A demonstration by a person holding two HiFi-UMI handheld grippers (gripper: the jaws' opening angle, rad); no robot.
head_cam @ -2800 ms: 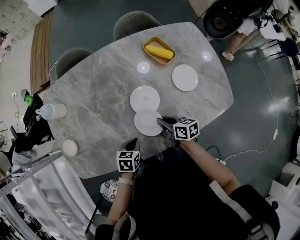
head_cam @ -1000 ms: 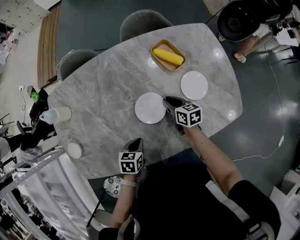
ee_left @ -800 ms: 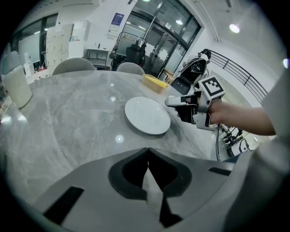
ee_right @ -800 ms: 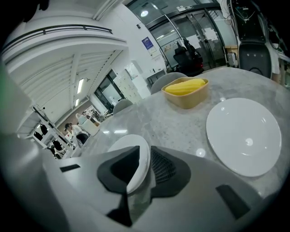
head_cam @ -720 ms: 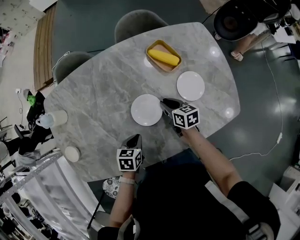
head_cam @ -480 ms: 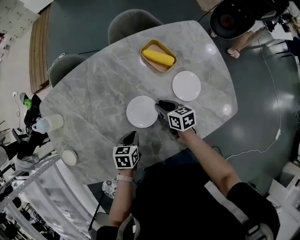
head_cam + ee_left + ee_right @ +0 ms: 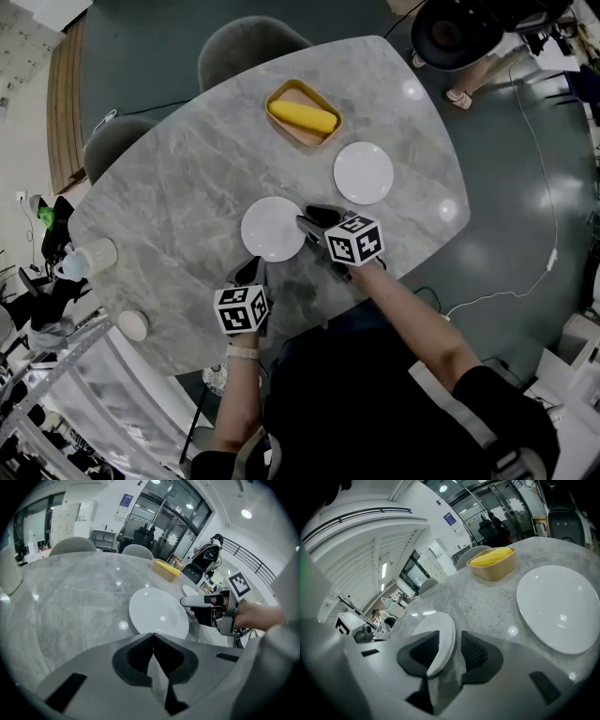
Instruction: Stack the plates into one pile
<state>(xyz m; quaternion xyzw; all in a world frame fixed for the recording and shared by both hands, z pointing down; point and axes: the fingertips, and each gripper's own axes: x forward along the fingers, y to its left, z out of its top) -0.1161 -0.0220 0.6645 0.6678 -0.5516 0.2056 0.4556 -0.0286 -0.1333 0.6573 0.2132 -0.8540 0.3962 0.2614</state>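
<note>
A white plate (image 7: 273, 229) lies near the middle of the grey marble table (image 7: 178, 197); whether another lies under it I cannot tell. My right gripper (image 7: 305, 221) is at its right rim. In the right gripper view the rim (image 7: 442, 631) stands between the opening jaws of the right gripper (image 7: 449, 635), with a gap to the right pad (image 7: 472, 649). A second white plate (image 7: 364, 172) lies alone farther right. My left gripper (image 7: 251, 273) is shut and empty, just short of the near plate's (image 7: 158, 612) front edge.
A yellow tray (image 7: 302, 112) holding a yellow thing stands beyond the plates. A cup (image 7: 94, 255) and a small bowl (image 7: 132, 324) sit at the table's left edge. Two grey chairs (image 7: 246, 43) stand at the far side. A cable (image 7: 511, 281) runs on the floor at right.
Two near plates, earlier apart, now show as one. The left gripper has moved forward toward the plate's front edge. The right gripper has stayed at the rim.
</note>
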